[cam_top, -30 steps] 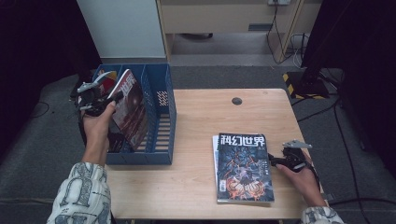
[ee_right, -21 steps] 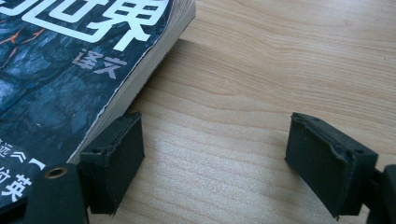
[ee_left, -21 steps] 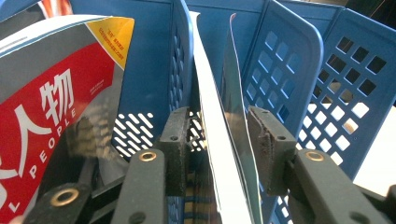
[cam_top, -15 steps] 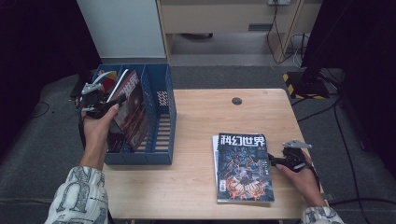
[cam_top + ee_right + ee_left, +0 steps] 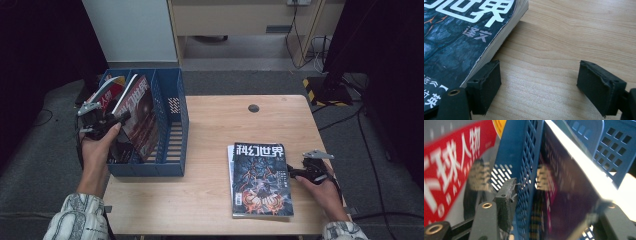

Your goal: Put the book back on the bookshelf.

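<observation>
Tongs (image 5: 549,210) opening, apparently astride blue divider (image 5: 524,170).

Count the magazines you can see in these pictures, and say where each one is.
3, perhaps more hidden: a red-covered magazine in the blue file rack's left slot, a dark-covered magazine in its middle slot, and one magazine flat on the table, maybe atop another.

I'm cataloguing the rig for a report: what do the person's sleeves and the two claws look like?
Both sleeves are pale with a dark squiggly print. The left claw is black with a grey three-cornered plate on top; the right claw looks the same. Close up, the right claw's fingers are matte black blocks with worn, ragged edges and brass-ringed holes.
</observation>
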The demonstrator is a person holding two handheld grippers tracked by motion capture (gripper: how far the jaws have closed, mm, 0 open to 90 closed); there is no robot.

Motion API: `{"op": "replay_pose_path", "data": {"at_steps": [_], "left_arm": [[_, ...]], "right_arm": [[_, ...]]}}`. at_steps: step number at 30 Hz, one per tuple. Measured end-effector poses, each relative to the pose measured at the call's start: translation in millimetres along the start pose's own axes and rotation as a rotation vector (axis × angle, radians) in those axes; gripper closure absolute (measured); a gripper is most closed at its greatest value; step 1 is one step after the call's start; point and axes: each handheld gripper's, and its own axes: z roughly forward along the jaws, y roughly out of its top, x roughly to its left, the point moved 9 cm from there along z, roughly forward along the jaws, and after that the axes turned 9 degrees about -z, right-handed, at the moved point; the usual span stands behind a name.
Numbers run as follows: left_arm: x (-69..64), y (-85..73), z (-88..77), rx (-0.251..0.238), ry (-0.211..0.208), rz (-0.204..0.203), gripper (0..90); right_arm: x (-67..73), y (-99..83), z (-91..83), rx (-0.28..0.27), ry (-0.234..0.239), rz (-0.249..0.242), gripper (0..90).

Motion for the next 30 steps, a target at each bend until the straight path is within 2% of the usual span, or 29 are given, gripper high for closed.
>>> {"op": "replay_pose_path", "data": {"at_steps": [6, 20, 24, 30], "left_arm": [[2.4, -12.5, -4.2, 0.009, -0.015, -0.005, 42.4], [-7.4, -26.8, -13.2, 0.045, -0.079, 0.039, 36.3], [-6.3, -31.6, -17.7, 0.054, -0.087, 0.049, 34.2], [-0.6, -37.3, -24.4, 0.050, -0.102, 0.030, 28.7]], "right_arm": [[0.0, 0.0, 0.0, 0.000, 0.000, 0.000, 19.3], [0.1, 0.1, 0.0, -0.001, 0.001, 0.001, 19.3], [0.1, 0.0, 0.0, -0.001, 0.000, 0.002, 19.3], [0.1, 0.0, 0.0, -0.001, 0.000, 0.002, 19.3]]}}
